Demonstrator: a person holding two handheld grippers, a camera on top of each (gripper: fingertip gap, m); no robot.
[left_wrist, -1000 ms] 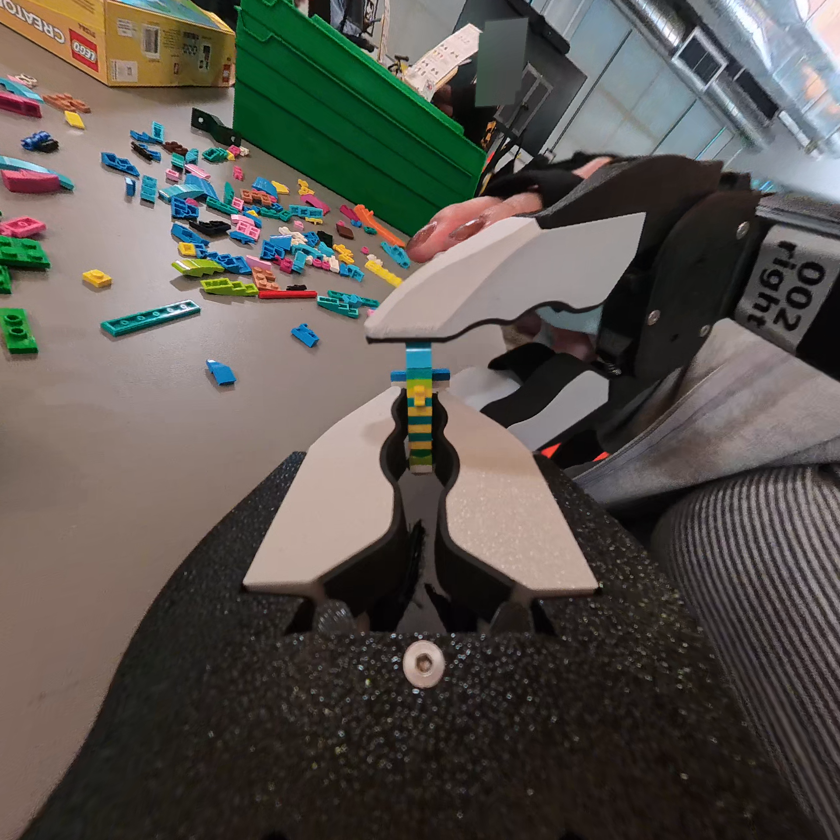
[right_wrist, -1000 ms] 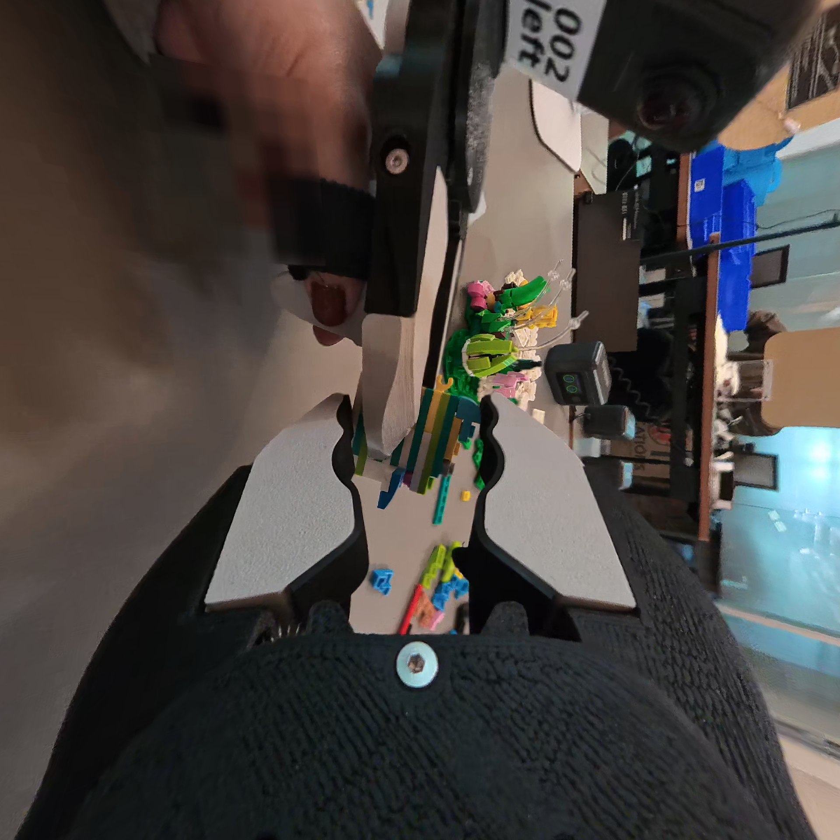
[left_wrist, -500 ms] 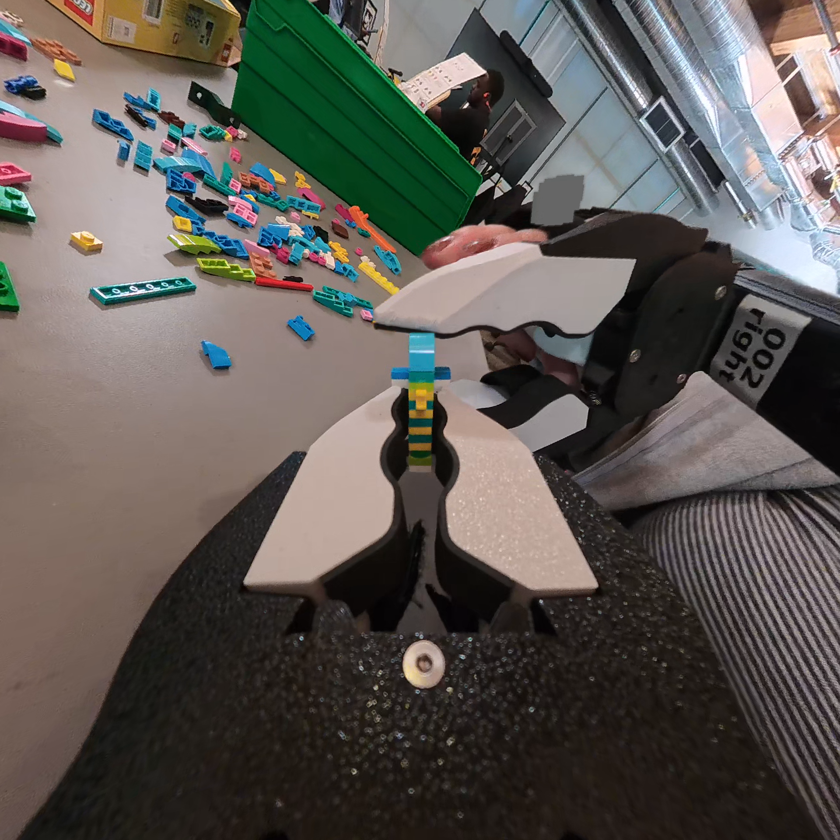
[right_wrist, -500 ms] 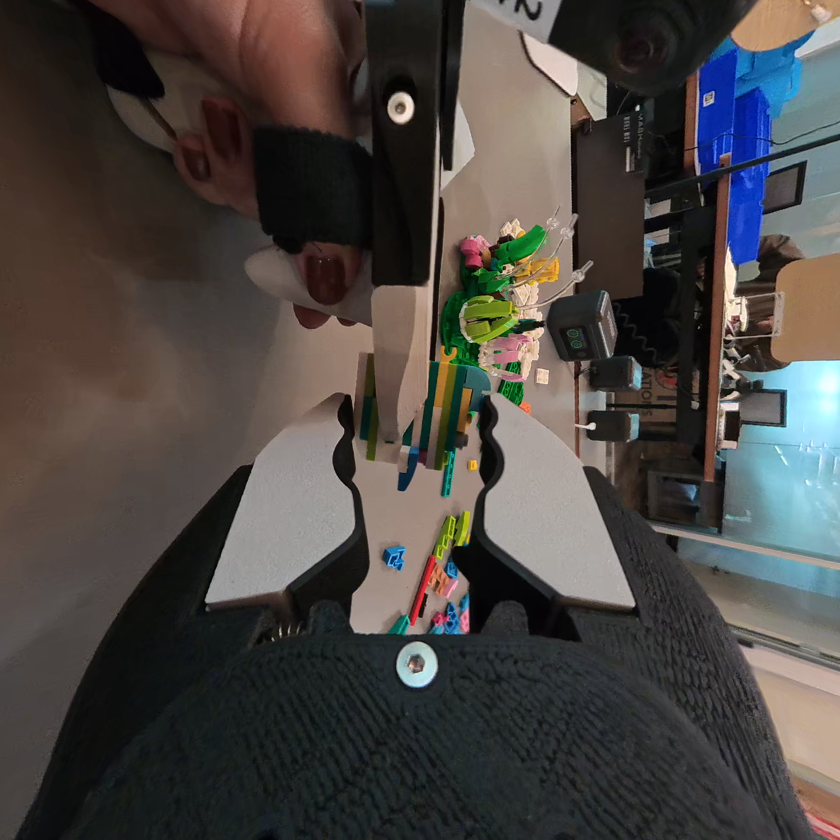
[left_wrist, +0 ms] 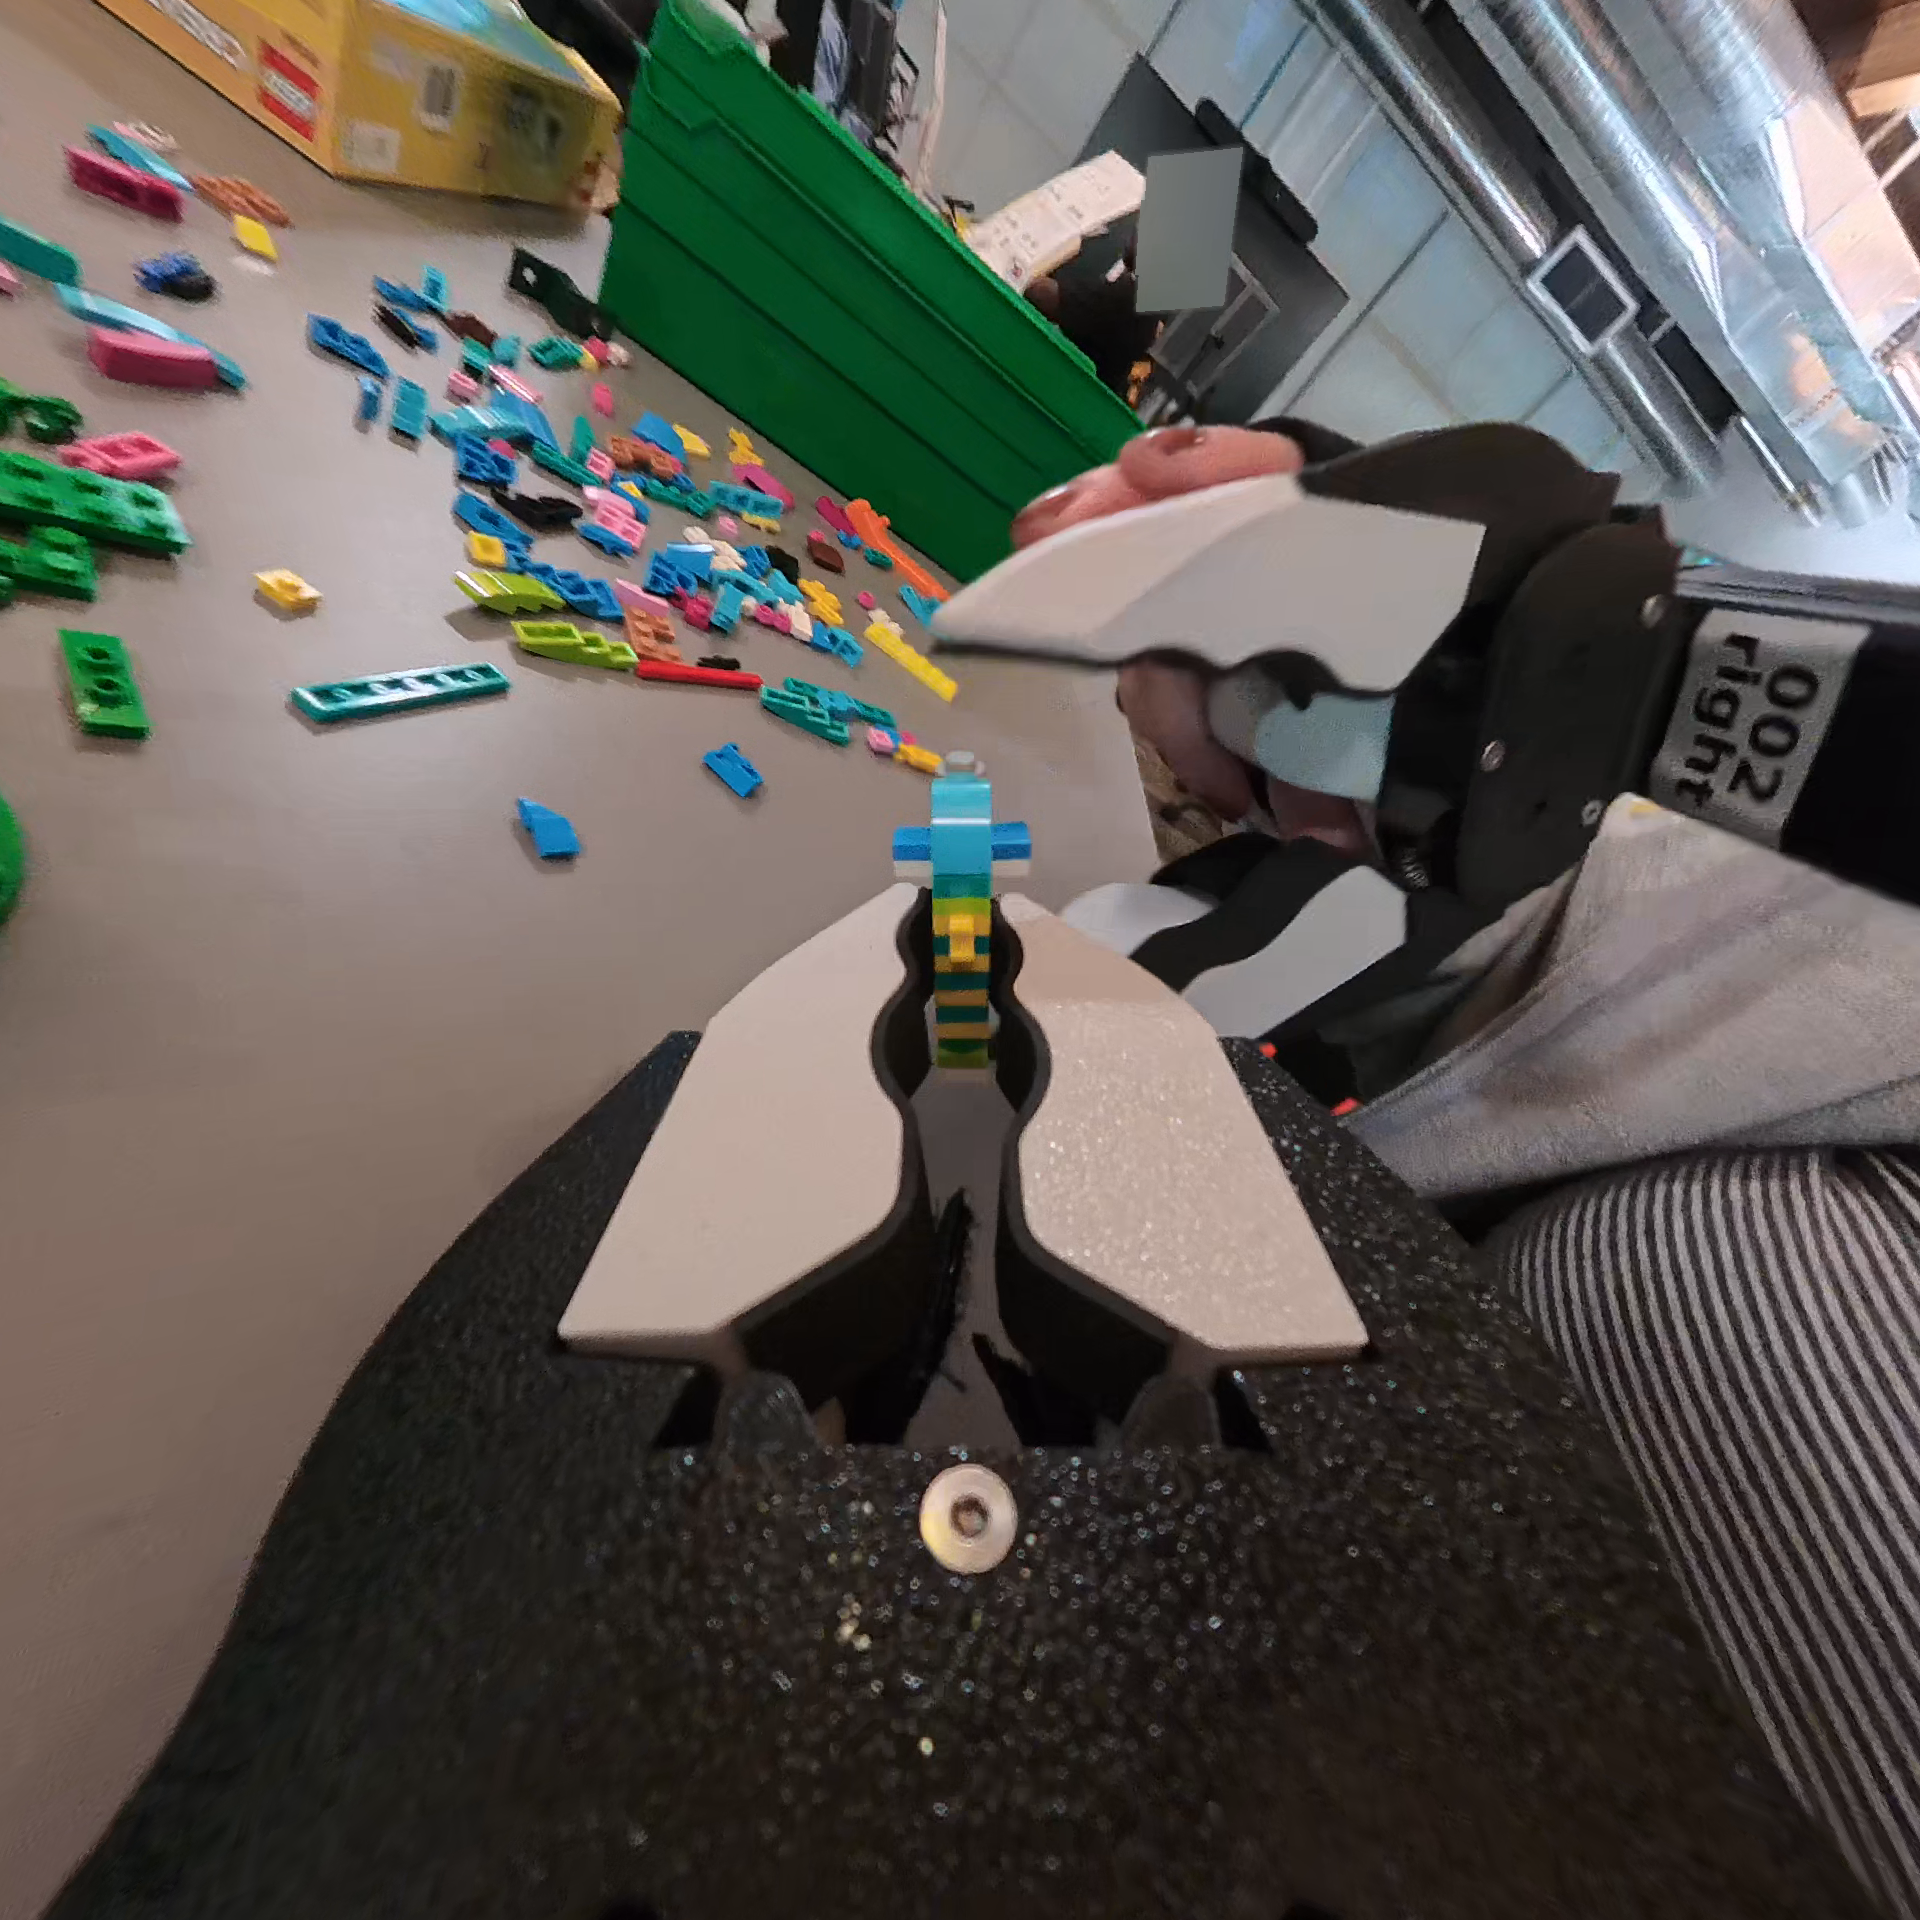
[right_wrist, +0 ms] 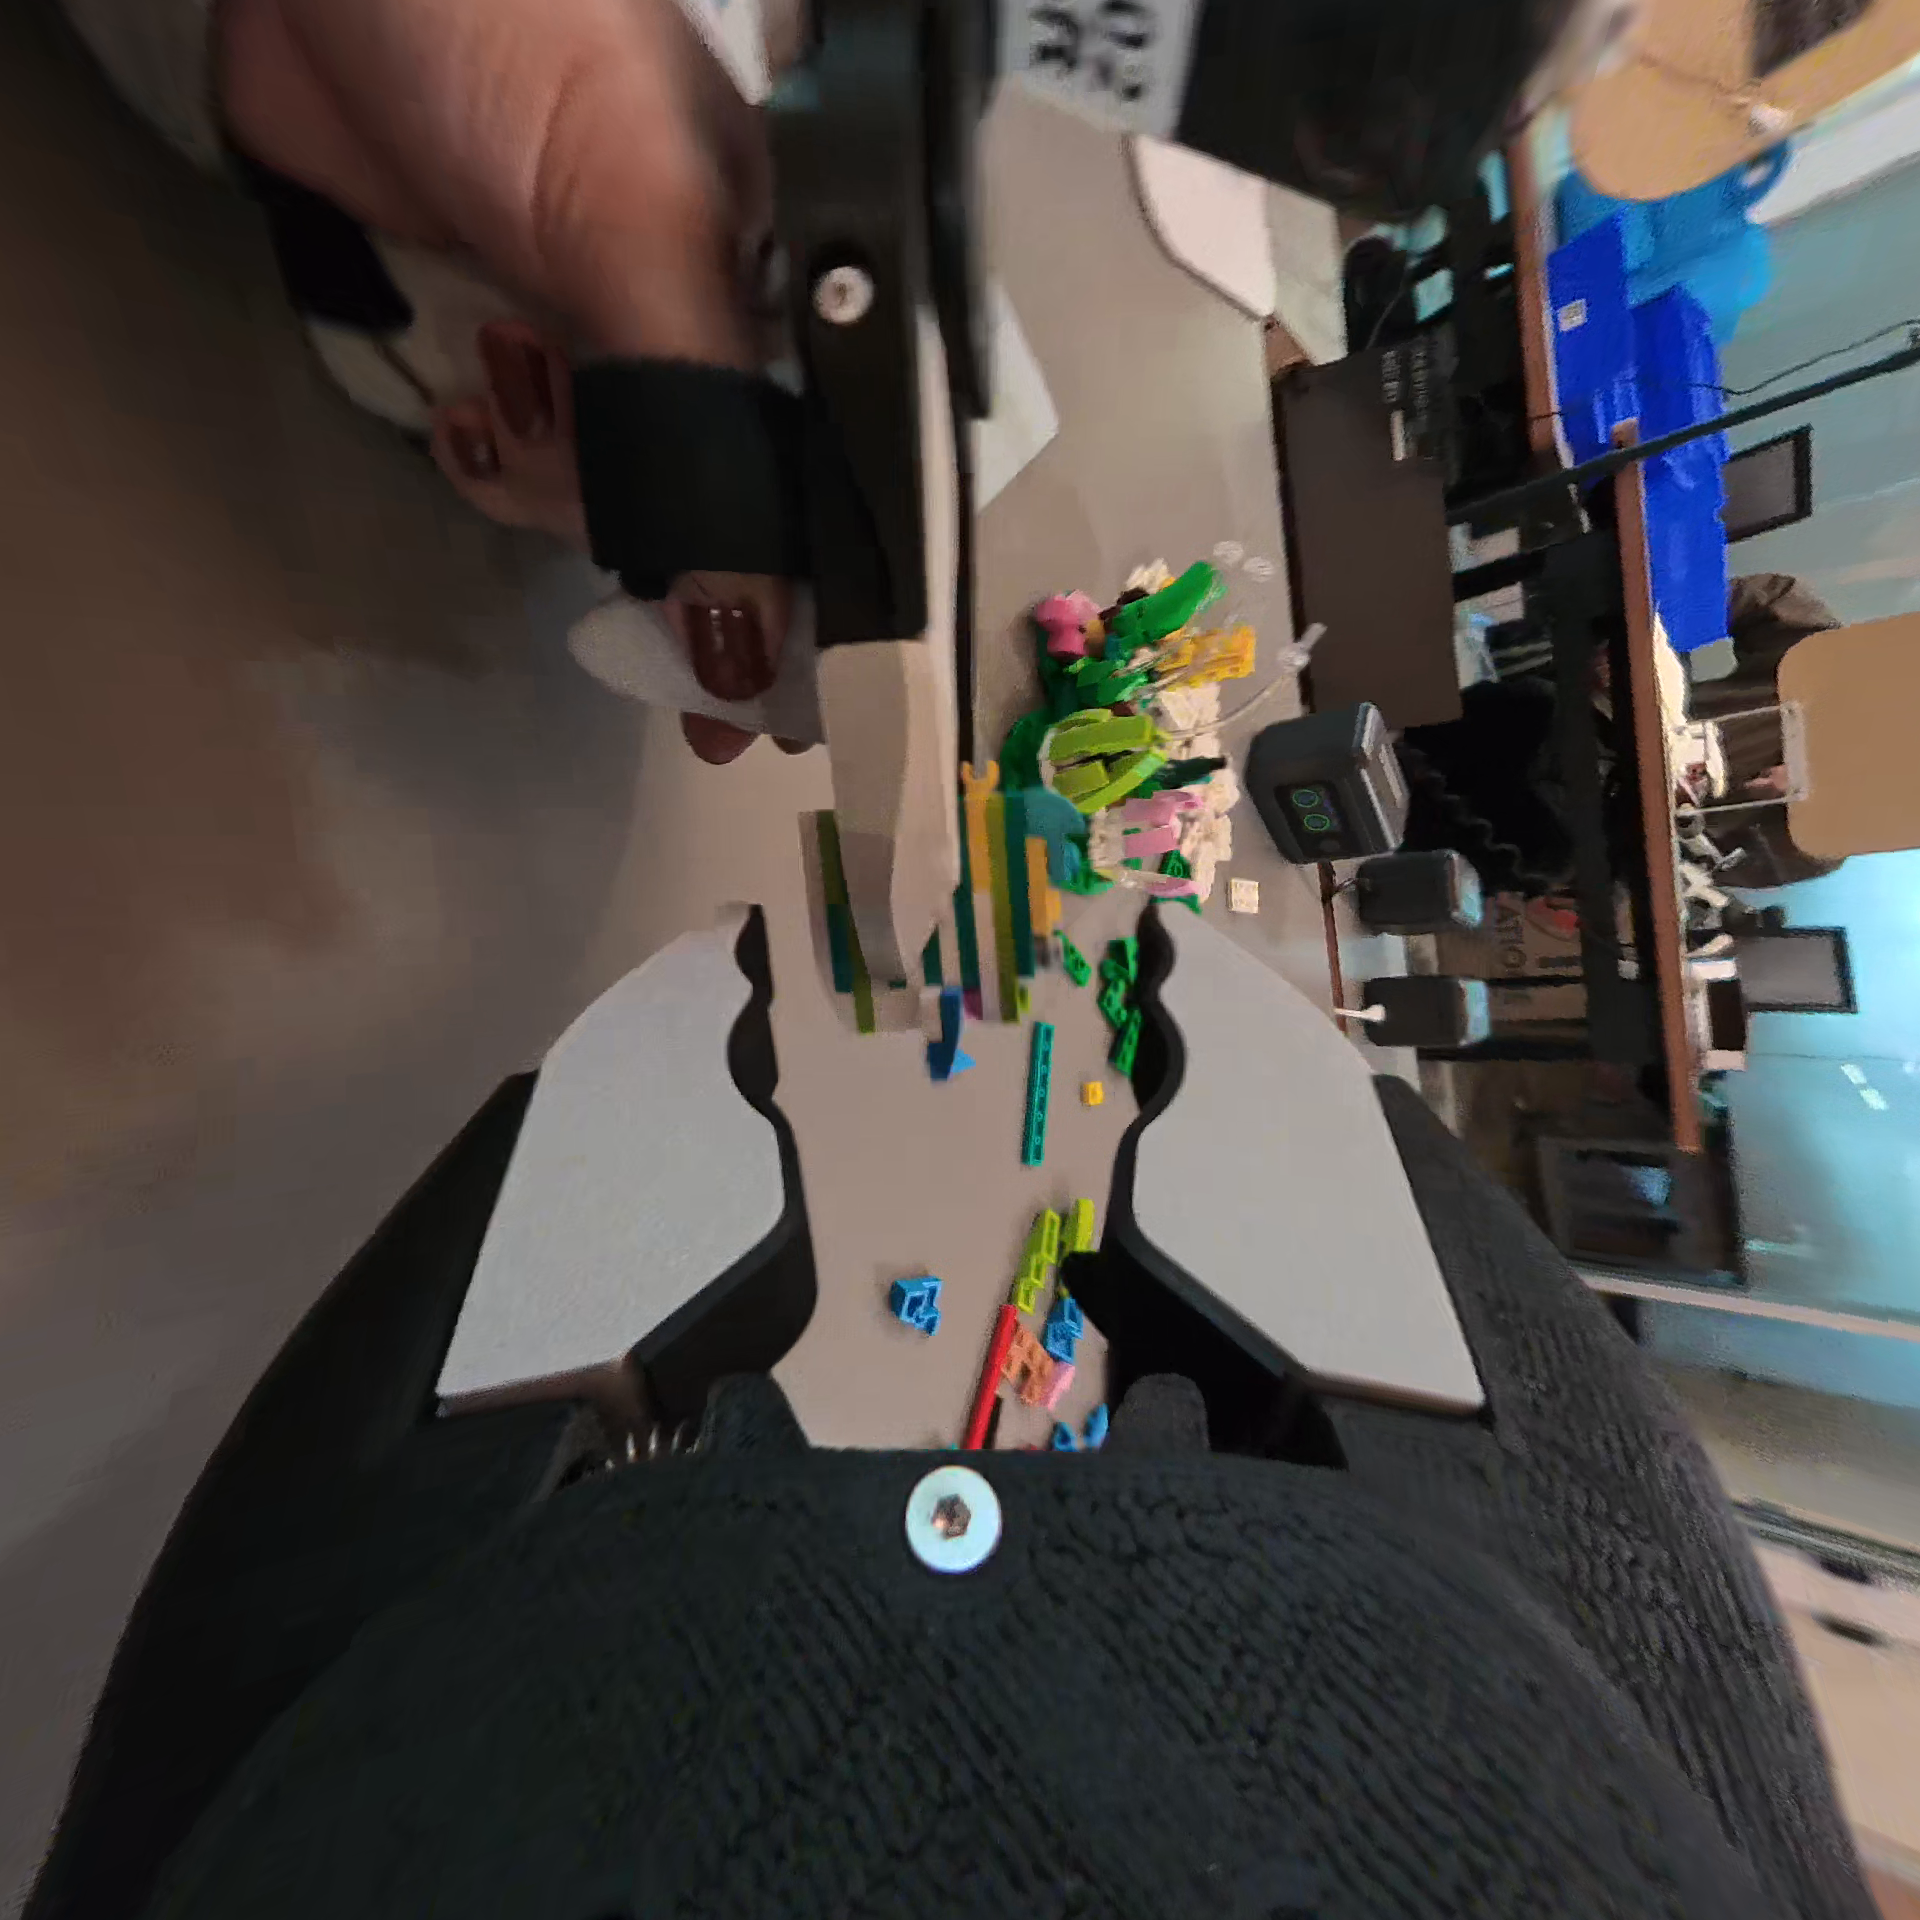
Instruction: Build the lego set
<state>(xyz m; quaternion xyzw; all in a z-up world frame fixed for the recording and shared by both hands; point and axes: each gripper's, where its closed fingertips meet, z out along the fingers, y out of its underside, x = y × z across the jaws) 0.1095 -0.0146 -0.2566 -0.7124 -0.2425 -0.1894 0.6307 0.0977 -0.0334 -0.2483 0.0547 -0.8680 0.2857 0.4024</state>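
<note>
My left gripper [left_wrist: 961, 914] is shut on a thin striped lego assembly [left_wrist: 961, 831] of green, yellow and teal layers with a light blue top, held upright above the grey table [left_wrist: 260, 1039]. My right gripper [right_wrist: 948, 925] is open and empty. In the left wrist view its upper finger [left_wrist: 1226, 582] hovers above and to the right of the assembly's top, apart from it. In the right wrist view the assembly [right_wrist: 997, 904] lies just beyond my open fingertips, with the left gripper's finger [right_wrist: 894, 769] across it.
Many loose lego pieces [left_wrist: 644, 582] are scattered on the table. A green crate [left_wrist: 831, 343] and a yellow box [left_wrist: 395, 94] stand at the back. A built lego flower model [right_wrist: 1122, 727] and black devices [right_wrist: 1330, 779] lie beyond. A striped trouser leg [left_wrist: 1714, 1455] is at the right.
The right gripper's finger has lifted off the top of the striped assembly and drawn back to the right. The left gripper still holds the assembly.
</note>
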